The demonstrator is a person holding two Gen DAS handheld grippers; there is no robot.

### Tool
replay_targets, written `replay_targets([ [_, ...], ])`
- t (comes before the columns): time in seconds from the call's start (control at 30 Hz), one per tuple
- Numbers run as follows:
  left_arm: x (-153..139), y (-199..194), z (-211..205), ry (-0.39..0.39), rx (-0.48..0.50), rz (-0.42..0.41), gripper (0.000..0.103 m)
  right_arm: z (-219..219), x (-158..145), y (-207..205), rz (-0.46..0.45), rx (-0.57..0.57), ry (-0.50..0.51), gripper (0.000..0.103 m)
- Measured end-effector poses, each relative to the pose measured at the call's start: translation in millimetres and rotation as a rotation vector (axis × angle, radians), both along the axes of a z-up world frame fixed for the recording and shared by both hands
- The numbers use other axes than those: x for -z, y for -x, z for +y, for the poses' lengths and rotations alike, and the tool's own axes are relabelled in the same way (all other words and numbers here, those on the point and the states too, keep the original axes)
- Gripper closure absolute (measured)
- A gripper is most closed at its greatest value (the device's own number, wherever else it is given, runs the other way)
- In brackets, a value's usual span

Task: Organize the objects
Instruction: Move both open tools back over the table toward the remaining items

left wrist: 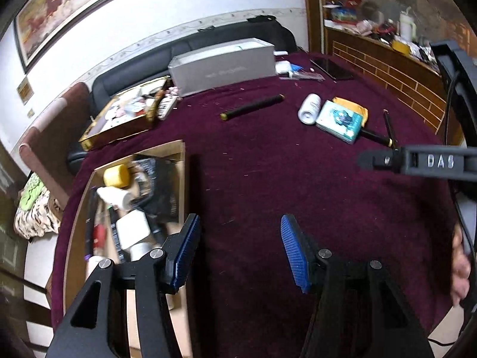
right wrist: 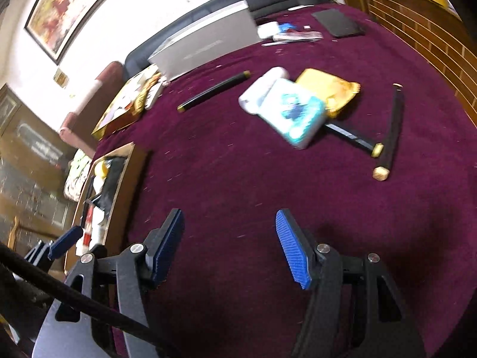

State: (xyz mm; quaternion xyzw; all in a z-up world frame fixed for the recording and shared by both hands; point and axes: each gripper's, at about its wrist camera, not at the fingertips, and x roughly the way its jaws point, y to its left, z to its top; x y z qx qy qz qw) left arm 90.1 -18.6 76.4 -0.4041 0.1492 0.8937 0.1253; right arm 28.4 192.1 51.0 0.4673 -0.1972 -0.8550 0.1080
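On the maroon tablecloth lie a white bottle (left wrist: 309, 108) (right wrist: 261, 91), a teal packet (left wrist: 340, 120) (right wrist: 296, 113) on a yellow pouch (left wrist: 351, 108) (right wrist: 331, 89), and three black gold-capped tubes: one at centre (left wrist: 252, 107) (right wrist: 213, 90), two crossed at the right (left wrist: 390, 129) (right wrist: 392, 128). An open cardboard box (left wrist: 179, 155) (right wrist: 122, 185) at the left holds several items. My left gripper (left wrist: 240, 250) is open and empty beside the box. My right gripper (right wrist: 229, 244) is open and empty over bare cloth; it also shows in the left wrist view (left wrist: 417, 161).
A long grey box (left wrist: 223, 65) (right wrist: 208, 41), a gold tray of small things (left wrist: 125, 113) (right wrist: 125, 104), a black phone (left wrist: 331, 68) (right wrist: 338, 22) and small packets stand at the table's far side. A black sofa and a brick-pattern counter lie beyond.
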Motion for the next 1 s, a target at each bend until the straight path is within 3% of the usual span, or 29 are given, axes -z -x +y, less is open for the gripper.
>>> replay_targets([
  [0.4,67.4,43.4,28.1,-0.075,0.011,-0.188,0.054,82.6,-8.4,41.1,0.032,0.16,0.105,0.039],
  [0.53,72.6,44.9,30.4,-0.091,0.017,-0.178,0.049,91.0,-7.5,63.5,0.05,0.147,0.175,0.038],
  [0.63,74.7,43.3,32.6,-0.112,0.032,-0.168,0.039,85.7,-7.9,83.1,0.051,0.138,0.141,0.038],
  [0.7,76.8,40.7,37.1,-0.103,0.055,-0.152,0.025,79.7,-5.2,99.7,0.04,0.124,0.113,0.038],
  [0.87,78.0,40.3,37.5,-0.123,0.075,-0.147,0.011,58.8,13.8,128.2,-0.03,0.074,0.059,0.038],
  [0.93,79.7,41.0,40.9,-0.118,0.088,-0.152,0.005,49.4,23.3,129.3,-0.082,0.011,0.108,0.036],
  [1.0,80.3,40.7,42.6,-0.114,0.095,-0.152,0.002,36.8,33.2,127.4,-0.145,-0.108,0.269,0.036],
])
